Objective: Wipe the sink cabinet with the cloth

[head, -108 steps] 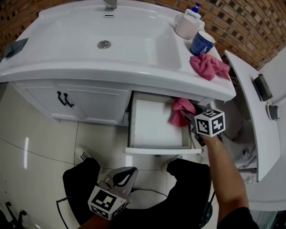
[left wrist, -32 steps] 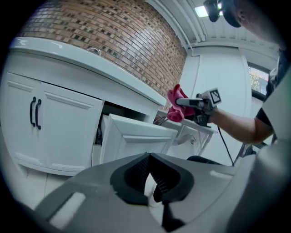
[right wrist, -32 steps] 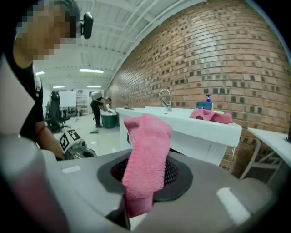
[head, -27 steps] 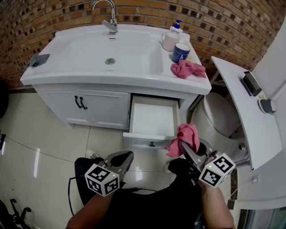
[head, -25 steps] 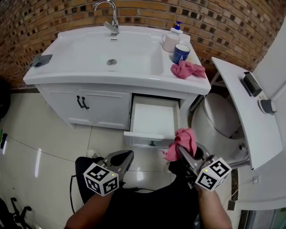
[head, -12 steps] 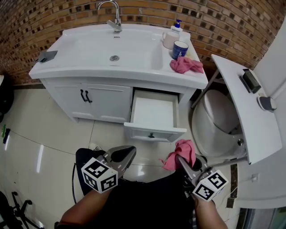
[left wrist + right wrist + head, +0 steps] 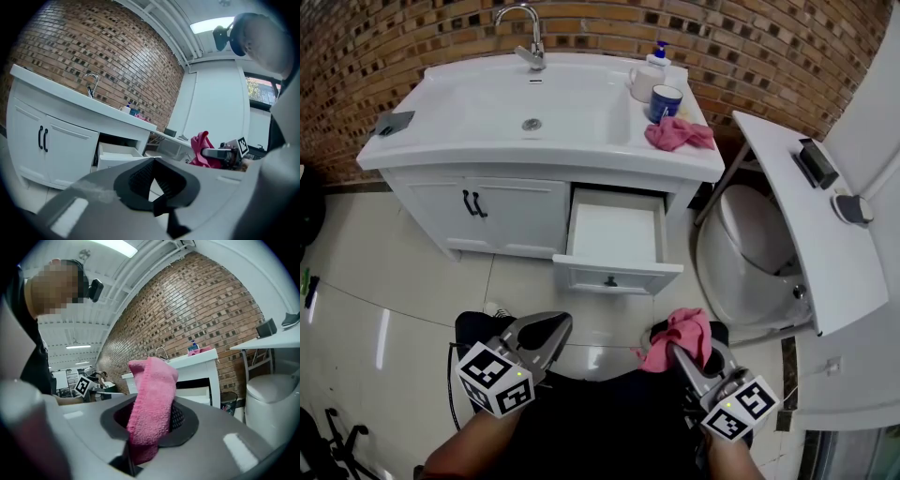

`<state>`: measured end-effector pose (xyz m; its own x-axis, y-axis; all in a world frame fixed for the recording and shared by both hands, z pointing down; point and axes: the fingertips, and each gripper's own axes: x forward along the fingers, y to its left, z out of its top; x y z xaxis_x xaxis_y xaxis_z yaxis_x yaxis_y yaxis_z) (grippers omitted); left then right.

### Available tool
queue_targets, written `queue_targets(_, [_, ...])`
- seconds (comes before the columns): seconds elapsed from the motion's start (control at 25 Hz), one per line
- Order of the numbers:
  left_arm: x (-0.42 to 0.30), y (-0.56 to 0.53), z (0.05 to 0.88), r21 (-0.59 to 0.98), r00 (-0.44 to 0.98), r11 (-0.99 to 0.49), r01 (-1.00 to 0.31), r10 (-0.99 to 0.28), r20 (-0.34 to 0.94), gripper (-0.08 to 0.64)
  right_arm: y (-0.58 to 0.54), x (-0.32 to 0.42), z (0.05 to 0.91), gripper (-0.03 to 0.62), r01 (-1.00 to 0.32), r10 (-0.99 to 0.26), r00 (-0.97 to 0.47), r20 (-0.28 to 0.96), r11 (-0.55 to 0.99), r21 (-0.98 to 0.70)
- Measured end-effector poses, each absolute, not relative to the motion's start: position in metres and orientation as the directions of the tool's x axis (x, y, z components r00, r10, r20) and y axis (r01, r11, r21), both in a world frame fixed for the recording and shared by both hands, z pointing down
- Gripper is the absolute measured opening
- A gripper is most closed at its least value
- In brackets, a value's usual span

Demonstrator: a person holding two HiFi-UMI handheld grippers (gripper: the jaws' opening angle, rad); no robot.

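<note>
Right gripper (image 7: 679, 352): jaws clamped on the pink cloth (image 7: 679, 332); the cloth's long axis runs up out of the tips toward 12 o'clock.
Left gripper (image 7: 551, 328): jaws drawn together, nothing between them.
Sink cabinet (image 7: 502, 204): well apart from the cloth, at 11 to 12 o'clock; the open drawer (image 7: 615, 236) is its nearest part.
Nearer arm: right, judged the wiping one.
Surface: smooth white fronts, 2 dark handles.
Room: toilet (image 7: 748, 255) at 1 o'clock; second cloth (image 7: 676, 134) on the countertop.
</note>
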<state>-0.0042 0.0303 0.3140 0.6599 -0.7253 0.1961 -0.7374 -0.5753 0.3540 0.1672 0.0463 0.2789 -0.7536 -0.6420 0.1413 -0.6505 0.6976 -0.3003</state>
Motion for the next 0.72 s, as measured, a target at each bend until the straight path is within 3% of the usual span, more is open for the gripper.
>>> queue_targets(0.72, [-0.011, 0.026, 0.307, 0.345, 0.645, -0.566, -0.749, -0.742, 0.183, 0.002, 0.038, 0.171, 0.301, 0.092, -0.673, -0.651, -0.737, 0.185, 0.676, -0.301])
